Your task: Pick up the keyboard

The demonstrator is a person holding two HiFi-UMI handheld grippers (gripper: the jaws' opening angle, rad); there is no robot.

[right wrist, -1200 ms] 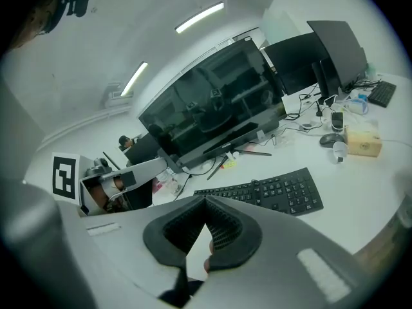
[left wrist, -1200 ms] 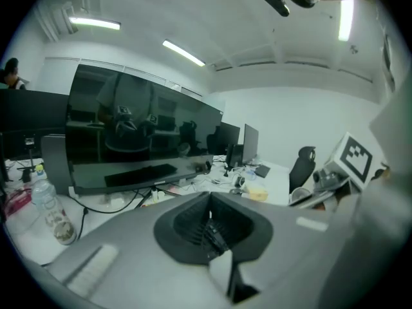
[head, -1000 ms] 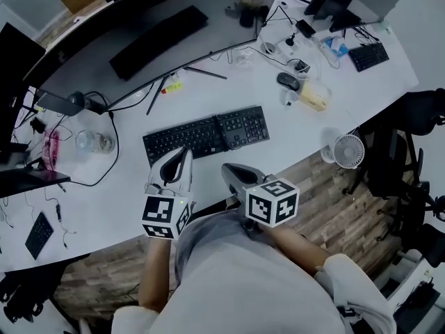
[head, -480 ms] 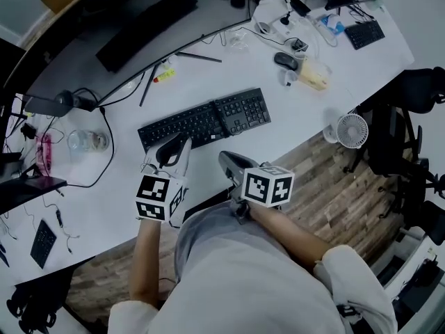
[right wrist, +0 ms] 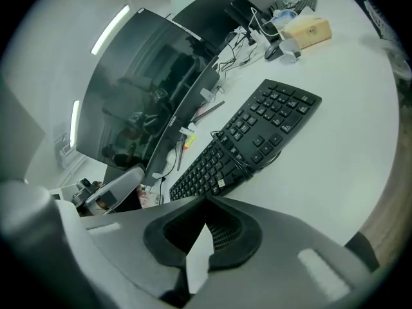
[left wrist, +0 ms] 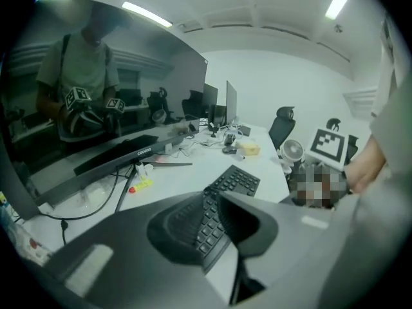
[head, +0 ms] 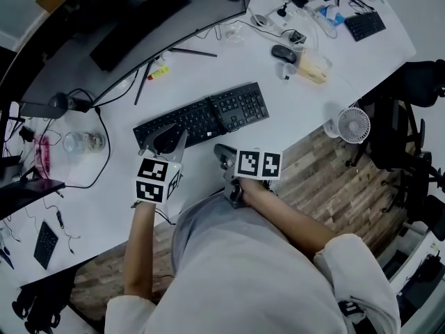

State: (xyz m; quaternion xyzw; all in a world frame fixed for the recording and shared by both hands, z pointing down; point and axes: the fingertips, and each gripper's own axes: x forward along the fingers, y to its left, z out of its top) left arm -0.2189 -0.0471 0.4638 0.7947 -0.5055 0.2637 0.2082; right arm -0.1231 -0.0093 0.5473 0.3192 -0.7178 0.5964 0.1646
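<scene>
The black keyboard (head: pixel 203 119) lies flat on the white desk (head: pixel 306 117), with its number pad to the right. My left gripper (head: pixel 169 138) hangs over the front edge of its left half, jaws together and holding nothing. My right gripper (head: pixel 222 152) hovers just in front of the middle of the keyboard, also shut and empty. The left gripper view looks past the left gripper (left wrist: pixel 215 195) onto the keyboard (left wrist: pixel 235 182). The right gripper view shows the keyboard (right wrist: pixel 257 134) a short way beyond the right gripper (right wrist: pixel 206 199).
A wide curved monitor (head: pixel 139 19) stands behind the keyboard on a thin-legged stand. A mouse (head: pixel 281 53), a tan box (head: pixel 313 67) and cables lie at the back right. A small fan (head: pixel 353 125) stands at the desk's right edge, a glass jar (head: pixel 82 142) at the left.
Both grippers have moved forward toward the keyboard. The left one's tips now overlap its front edge. The right gripper's marker cube has turned a little.
</scene>
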